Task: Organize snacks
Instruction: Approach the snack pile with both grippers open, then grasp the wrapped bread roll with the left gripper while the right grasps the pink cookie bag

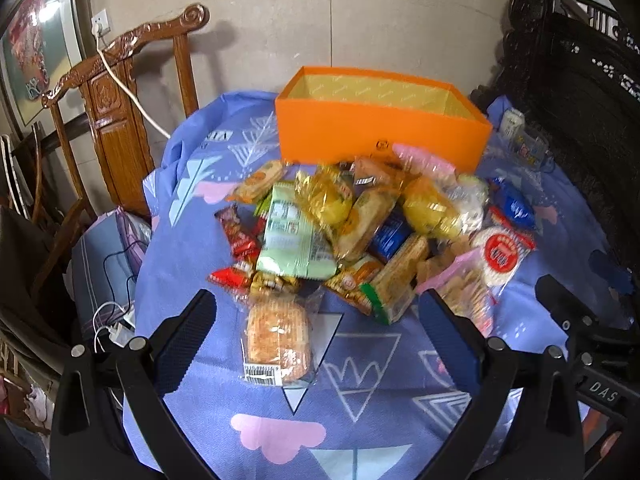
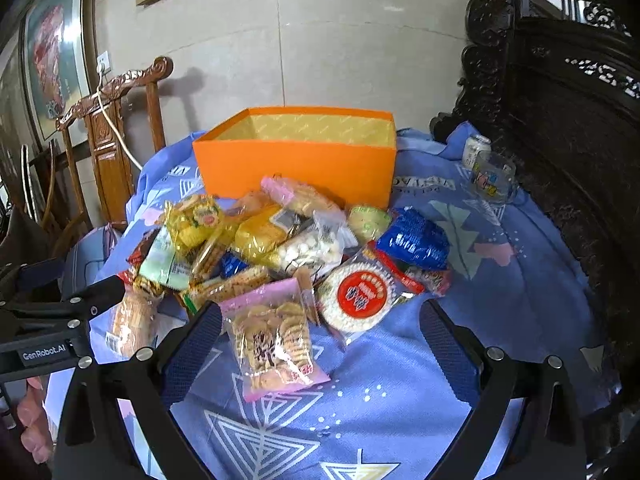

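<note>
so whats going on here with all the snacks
A person is sorting a pile of wrapped snacks on a table with a blue cloth, a two-finger tool in each hand. Both are open and hold nothing. The left tool hovers over a clear-wrapped pastry at the near edge of the pile; the right tool hovers over a pink-edged bag of crackers. The orange box behind the pile looks empty as far as its inside shows.

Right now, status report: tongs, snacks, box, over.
Left tongs open, over bread packet. Right tongs open, over pink cracker bag. Orange box behind the pile. Nothing blocking.
</note>
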`<state>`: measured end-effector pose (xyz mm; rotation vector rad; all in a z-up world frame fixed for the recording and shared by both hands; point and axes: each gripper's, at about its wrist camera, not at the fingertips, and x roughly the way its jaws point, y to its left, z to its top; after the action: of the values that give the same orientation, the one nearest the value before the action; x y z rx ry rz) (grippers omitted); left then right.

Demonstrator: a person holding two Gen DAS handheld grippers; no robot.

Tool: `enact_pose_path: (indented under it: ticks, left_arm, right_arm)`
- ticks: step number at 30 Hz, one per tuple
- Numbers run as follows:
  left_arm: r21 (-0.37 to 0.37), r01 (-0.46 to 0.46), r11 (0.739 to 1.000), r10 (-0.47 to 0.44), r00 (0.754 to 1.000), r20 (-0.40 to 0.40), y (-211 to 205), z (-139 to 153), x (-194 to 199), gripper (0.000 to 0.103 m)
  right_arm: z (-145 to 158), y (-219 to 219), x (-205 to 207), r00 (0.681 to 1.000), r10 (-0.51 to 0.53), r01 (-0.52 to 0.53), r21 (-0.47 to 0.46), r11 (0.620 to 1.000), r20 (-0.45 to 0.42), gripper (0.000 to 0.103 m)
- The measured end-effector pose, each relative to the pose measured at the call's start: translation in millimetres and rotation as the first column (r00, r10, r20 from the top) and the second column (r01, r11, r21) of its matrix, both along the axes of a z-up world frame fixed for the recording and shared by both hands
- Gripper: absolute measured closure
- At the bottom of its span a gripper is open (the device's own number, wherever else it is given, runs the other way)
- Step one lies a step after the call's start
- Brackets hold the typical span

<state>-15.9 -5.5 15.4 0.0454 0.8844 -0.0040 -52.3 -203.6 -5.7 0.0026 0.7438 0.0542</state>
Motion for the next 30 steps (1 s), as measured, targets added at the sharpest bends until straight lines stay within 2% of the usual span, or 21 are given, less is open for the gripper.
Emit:
enact_pose_path:
  ticks: [6, 11, 30]
  left_arm:
    - [0.007, -0.041, 0.999, 0.042, 0.992, -0.116, 20.8, -47.9, 11.3, 0.004]
    - [0.015, -0.059, 0.998, 0.060, 0.984, -0.170, 29.4, -71.7, 21.3, 0.004]
    - [-0.008, -0.061, 0.998, 0.057, 0.968, -0.244, 39.6, -112.1, 50.6, 0.004]
  right_arm:
    - [-34.5, 4.6, 7.0, 0.996, 0.041, -0.041, 0.005, 0.999, -0.080, 0.003]
    - [-52.0, 8.1, 13.1, 0.991, 0.056, -0.057, -0.004, 0.998, -0.121, 0.003]
    - [-79.1, 20.9, 39.9, 0.981, 0.087, -0.090, -0.007, 0.996, -0.173, 0.003]
